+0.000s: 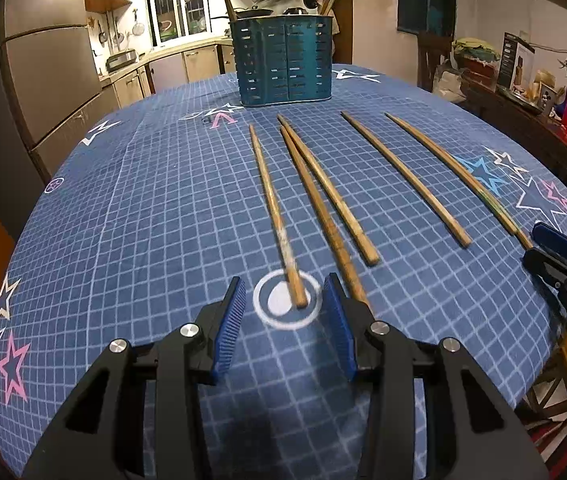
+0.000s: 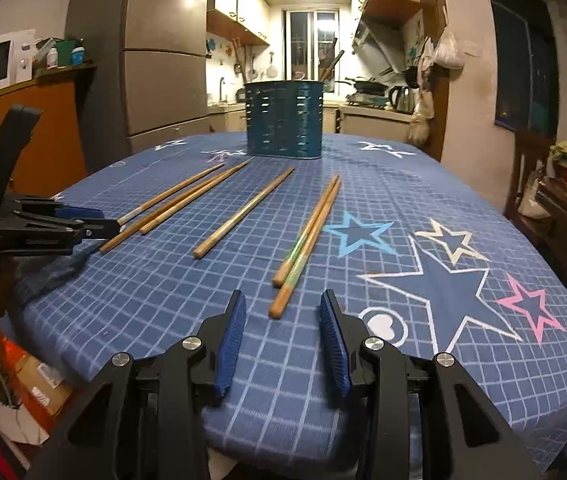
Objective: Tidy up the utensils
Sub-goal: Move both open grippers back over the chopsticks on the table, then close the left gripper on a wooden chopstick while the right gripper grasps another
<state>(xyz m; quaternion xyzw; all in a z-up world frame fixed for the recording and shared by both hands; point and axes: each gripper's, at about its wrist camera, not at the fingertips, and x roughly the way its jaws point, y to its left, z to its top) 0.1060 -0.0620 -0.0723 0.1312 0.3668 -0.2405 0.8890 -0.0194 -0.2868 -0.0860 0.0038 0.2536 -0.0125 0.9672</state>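
Chopsticks: six wooden pieces lie flat on the blue grid tablecloth [image 1: 143, 208], thin ends toward the far side, butt ends near. In the left wrist view, from left: a single chopstick [image 1: 275, 216]; a pair [image 1: 323, 204] converging at the far tips; another single [image 1: 403, 178]; at far right what reads as one stick [image 1: 459, 176], though the right wrist view shows two lying touching, one with a greenish band [image 2: 305, 240].

Teal slotted utensil holder [image 1: 283, 62] stands upright at the far side of the table, well apart from the near chopstick ends. Wooden handles stick up behind its rim.

Left gripper [image 1: 285, 300]: jaws apart, blue pads either side of the butt end of the leftmost chopstick, not touching it; the stick rests on a white circle print.

Right gripper [image 2: 283, 320]: jaws apart, the butt end of the banded chopstick just ahead, between the pad tips, no contact seen.

Background: kitchen cabinets, window, refrigerator [image 2: 163, 52].
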